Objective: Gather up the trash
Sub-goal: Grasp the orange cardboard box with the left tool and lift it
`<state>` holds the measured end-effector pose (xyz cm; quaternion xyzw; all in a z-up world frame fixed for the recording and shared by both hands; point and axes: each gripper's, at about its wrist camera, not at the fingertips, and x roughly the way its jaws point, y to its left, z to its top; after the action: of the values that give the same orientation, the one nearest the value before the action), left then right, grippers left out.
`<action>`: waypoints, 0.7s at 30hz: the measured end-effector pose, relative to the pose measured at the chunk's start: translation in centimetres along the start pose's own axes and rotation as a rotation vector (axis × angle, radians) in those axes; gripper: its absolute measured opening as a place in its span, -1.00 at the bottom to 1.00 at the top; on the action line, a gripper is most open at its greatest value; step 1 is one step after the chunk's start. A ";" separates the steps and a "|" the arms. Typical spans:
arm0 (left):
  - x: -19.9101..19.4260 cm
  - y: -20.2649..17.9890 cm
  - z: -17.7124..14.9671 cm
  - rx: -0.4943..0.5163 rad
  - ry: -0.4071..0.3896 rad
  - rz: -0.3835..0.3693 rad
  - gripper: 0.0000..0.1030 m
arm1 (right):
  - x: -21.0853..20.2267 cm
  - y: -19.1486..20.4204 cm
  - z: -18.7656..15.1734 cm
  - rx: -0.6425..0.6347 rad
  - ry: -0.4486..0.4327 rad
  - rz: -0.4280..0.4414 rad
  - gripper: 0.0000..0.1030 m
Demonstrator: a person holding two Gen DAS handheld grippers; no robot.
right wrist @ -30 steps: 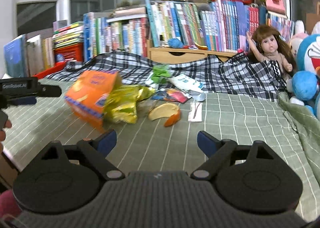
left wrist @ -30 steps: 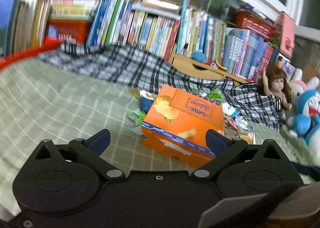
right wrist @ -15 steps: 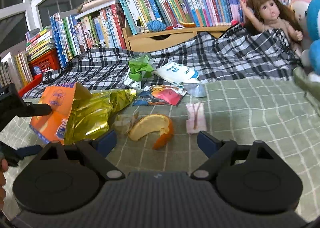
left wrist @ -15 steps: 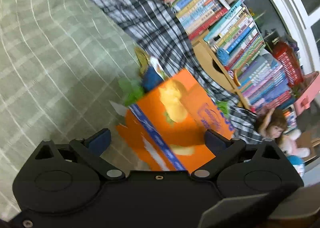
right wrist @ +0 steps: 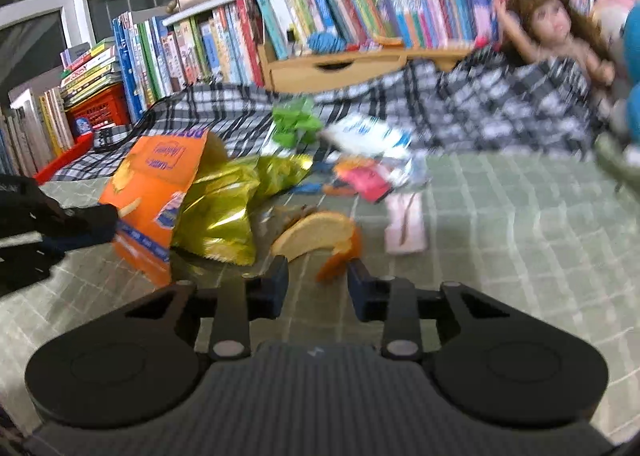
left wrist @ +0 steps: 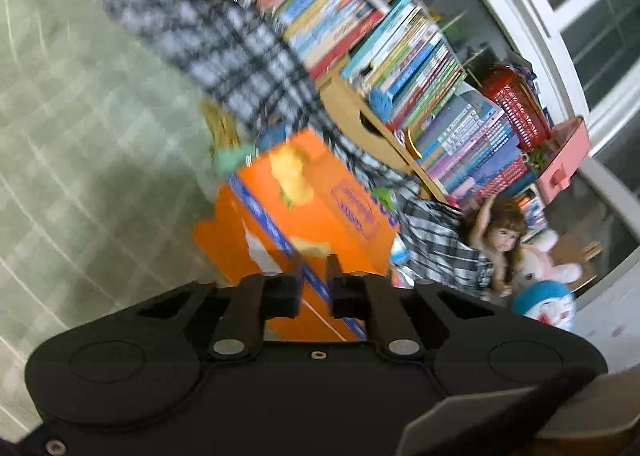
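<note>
An orange snack box (left wrist: 320,208) lies tilted on the green checked bedcover (left wrist: 80,136). My left gripper (left wrist: 314,282) is shut on the box's near edge; the same gripper (right wrist: 92,222) shows at the left of the right wrist view, touching the box (right wrist: 156,180). A gold foil bag (right wrist: 224,208) spills from the box. An orange peel (right wrist: 316,234) lies just ahead of my right gripper (right wrist: 316,284), whose jaws are half closed and open around the peel's near tip without pinching it.
More trash lies behind: a green wrapper (right wrist: 296,122), a white pouch (right wrist: 368,134), a pink wrapper (right wrist: 366,182) and a pale pink packet (right wrist: 406,224). A plaid blanket (right wrist: 480,108), a row of books (right wrist: 320,8), a doll (right wrist: 560,24) and plush toys (left wrist: 544,296) border the bed.
Both grippers' fingers have drawn inward. The left one has clamped onto the orange box and tilted. The right one moved closer to the orange peel, its fingers narrowing around it.
</note>
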<state>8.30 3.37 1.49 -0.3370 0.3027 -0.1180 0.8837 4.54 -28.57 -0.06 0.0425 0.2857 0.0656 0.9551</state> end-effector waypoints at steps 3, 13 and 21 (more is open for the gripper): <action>-0.8 -1.2 0.5 0.118 -0.114 0.140 0.64 | 0.1 -0.1 0.6 -0.018 -0.006 -0.005 0.34; 0.4 -3.5 -0.6 0.488 -0.146 0.163 0.99 | 2.8 2.0 1.1 -0.179 0.012 -0.017 0.67; 2.9 -2.7 -0.3 0.384 -0.047 0.102 0.40 | 3.8 2.1 0.9 -0.164 0.047 0.029 0.48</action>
<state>10.44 -0.03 1.83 -0.1491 0.2707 -0.1206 0.9434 7.96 -25.92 -1.12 -0.0335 0.3012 0.1035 0.9473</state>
